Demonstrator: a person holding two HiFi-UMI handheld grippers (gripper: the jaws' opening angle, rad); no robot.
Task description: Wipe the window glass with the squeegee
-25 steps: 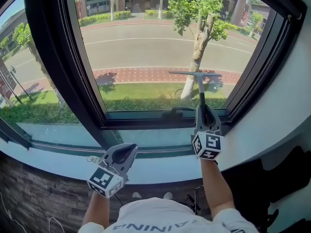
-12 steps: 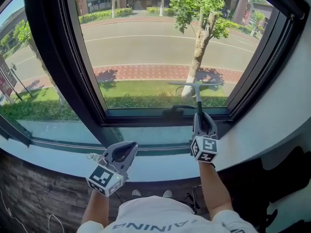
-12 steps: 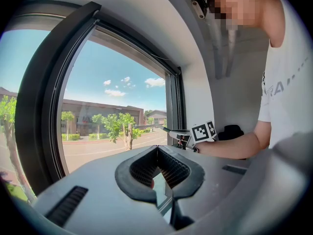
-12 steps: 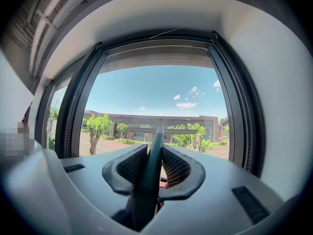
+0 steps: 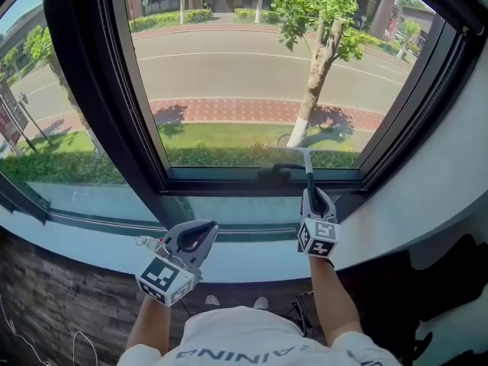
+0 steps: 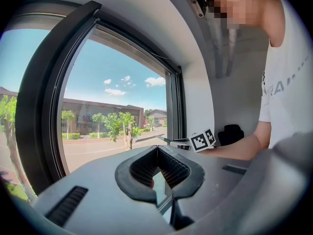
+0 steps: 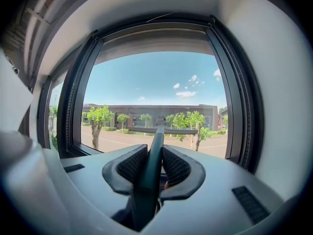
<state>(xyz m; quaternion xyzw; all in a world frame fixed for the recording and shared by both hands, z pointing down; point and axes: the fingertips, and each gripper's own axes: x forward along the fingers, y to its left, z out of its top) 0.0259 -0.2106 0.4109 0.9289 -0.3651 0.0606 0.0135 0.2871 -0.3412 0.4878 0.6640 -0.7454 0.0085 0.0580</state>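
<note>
Head view: dark-green T-shaped squeegee (image 5: pixel 308 175) is gripped by its handle in the right gripper (image 5: pixel 316 201). Its blade is laid on the clear window glass (image 5: pixel 229 75) just above the black bottom frame rail (image 5: pixel 229 180). The left gripper (image 5: pixel 195 238) is held below that rail.

Left gripper view: jaws are pressed together with nothing between them.

Right gripper view: the handle is pinched between the pads.

Judged: the stroke is at its low end. Next, the blade is to be reset high above the rail.

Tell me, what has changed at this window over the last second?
The right gripper, shut on the squeegee, has drawn it down the window glass. The blade went from partway up the pane to just above the bottom frame. Nothing was picked up or let go. The left gripper stayed by the sill, shut and empty.
</note>
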